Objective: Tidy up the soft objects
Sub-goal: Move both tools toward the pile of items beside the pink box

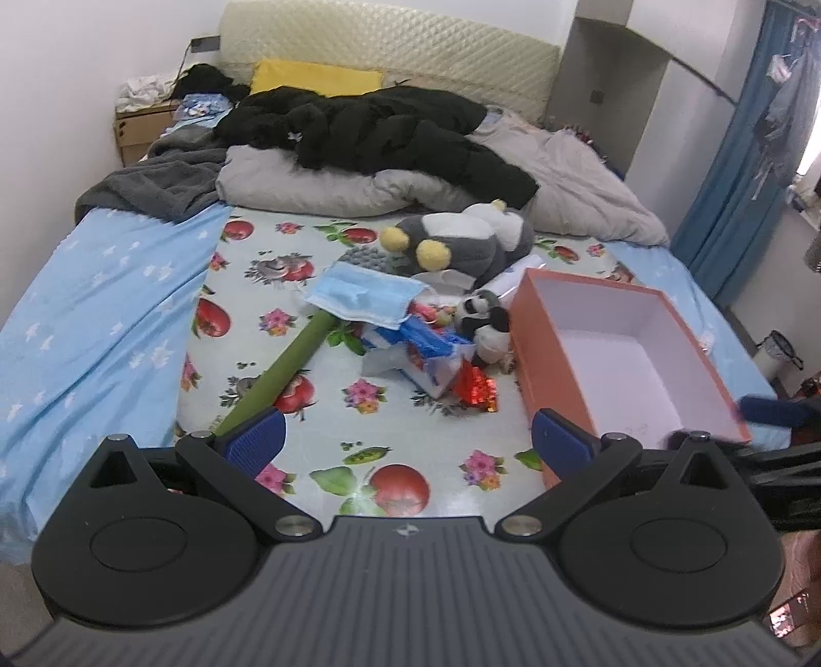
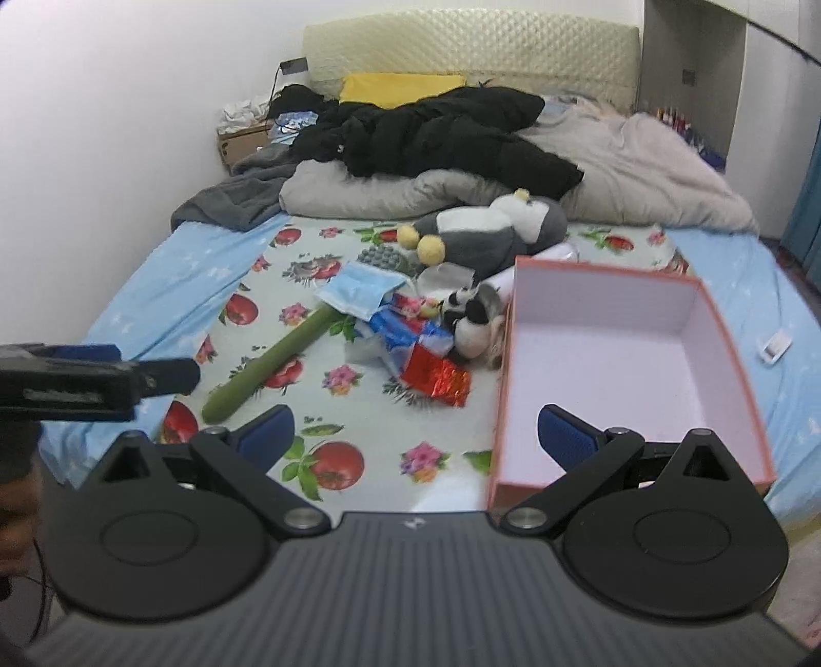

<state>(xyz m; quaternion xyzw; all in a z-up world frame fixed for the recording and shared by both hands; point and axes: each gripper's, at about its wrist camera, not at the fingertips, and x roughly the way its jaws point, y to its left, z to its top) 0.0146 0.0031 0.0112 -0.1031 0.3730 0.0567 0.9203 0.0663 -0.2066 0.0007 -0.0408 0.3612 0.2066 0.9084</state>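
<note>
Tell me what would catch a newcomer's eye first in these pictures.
Probably the open pink box, empty, on the fruit-print sheet at right. Just left of it lies a jumble: a grey penguin plush, a small panda plush, a blue face mask and a green cucumber plush.

A black jacket [image 1: 390, 133] lay over a grey duvet [image 1: 564, 174] at the far half of the bed. Behind them a yellow pillow [image 1: 313, 77] leaned against the quilted cream headboard [image 1: 390, 46]. A dark grey blanket [image 1: 154, 184] was bunched at the left edge, near a cardboard box [image 1: 141, 128]. A blue curtain [image 1: 744, 169] hung at the right.
</note>
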